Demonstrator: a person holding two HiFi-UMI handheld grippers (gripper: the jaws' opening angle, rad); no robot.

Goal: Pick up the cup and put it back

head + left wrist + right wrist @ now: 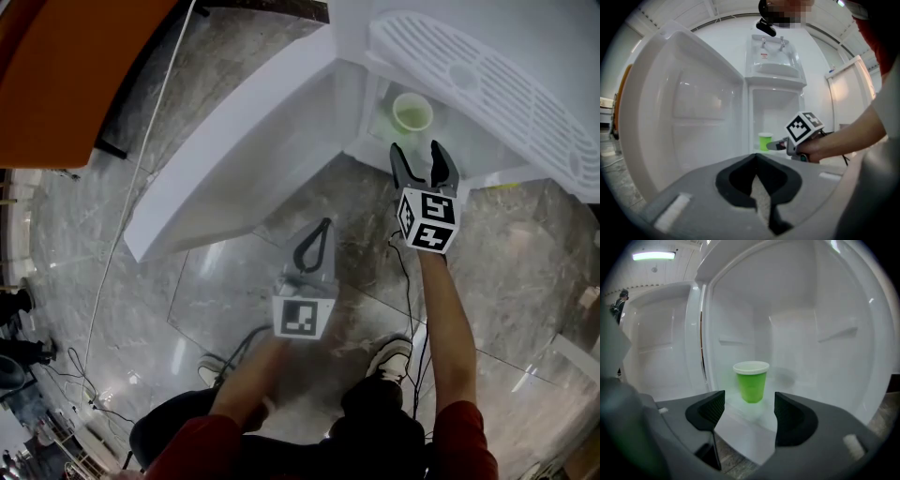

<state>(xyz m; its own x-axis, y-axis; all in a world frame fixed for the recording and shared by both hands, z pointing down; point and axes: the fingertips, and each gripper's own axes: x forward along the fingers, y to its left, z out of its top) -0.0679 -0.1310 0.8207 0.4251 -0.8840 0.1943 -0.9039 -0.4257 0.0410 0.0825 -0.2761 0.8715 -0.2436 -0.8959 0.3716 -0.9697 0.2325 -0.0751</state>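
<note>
**Right gripper.** We see the right gripper [416, 150] level with the mouth of a white cabinet [811, 310]. Its two dark, wedge-shaped jaws stand wide apart, with nothing between the pads. In the right gripper view [750, 401] only the cabinet floor and its front edge lie in the gap.

**Cup.** The cup [751, 383] is a tapered green tumbler of translucent plastic with a pale rim. It stands upright on the cabinet floor, beyond the jaw tips and clear of them. From above [412, 112] we see its round open mouth just ahead of the right gripper.

**Left gripper.** The left gripper [325, 225] hangs lower and further out, over the floor [525, 253]. Its jaws are closed tip to tip and hold nothing. Its own view [757, 161] shows the matte black pads meeting at the front. Past them we see the cup [764, 141] and the right gripper [769, 146].

**Cabinet.** The inside walls are smooth, glossy white plastic with moulded ledges. The door [234, 159] is swung fully open to the left. A white slotted grille [487, 75] forms the top, with two taps [772, 43] above it.

**Room.** The floor is polished grey marbled stone in large tiles and reflects the light. A thin white cord [141, 159] runs across it. An orange panel [66, 75] fills the upper left corner.
</note>
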